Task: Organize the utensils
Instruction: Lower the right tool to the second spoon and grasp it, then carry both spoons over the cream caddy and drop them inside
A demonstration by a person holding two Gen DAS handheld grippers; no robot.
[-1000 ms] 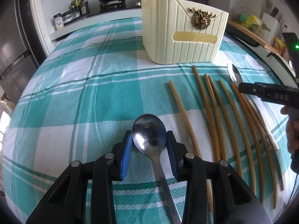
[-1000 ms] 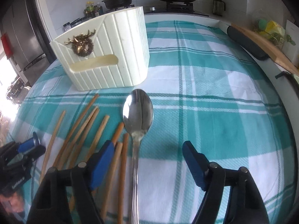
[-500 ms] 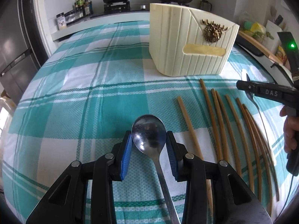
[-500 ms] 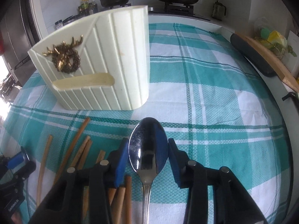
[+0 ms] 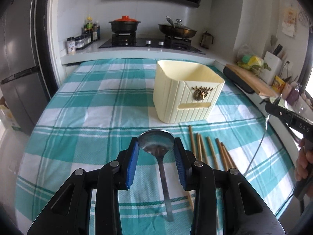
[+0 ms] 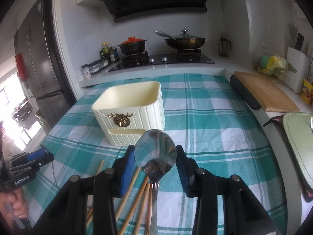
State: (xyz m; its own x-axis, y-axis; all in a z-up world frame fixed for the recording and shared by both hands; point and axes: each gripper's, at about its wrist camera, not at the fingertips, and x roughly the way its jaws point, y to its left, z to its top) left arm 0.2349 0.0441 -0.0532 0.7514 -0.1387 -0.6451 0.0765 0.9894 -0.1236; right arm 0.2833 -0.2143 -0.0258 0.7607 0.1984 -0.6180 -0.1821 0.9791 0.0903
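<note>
Spoon clamped in left tongs, second spoon clamped in right tongs, open-topped holder ahead

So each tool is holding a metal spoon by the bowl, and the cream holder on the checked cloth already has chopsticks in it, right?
Not quite. Each tool, left tool and right tool, does hold a spoon by the bowl, but the cream holder looks empty in the right wrist view. The chopsticks lie on the checked cloth in front of it.
</note>
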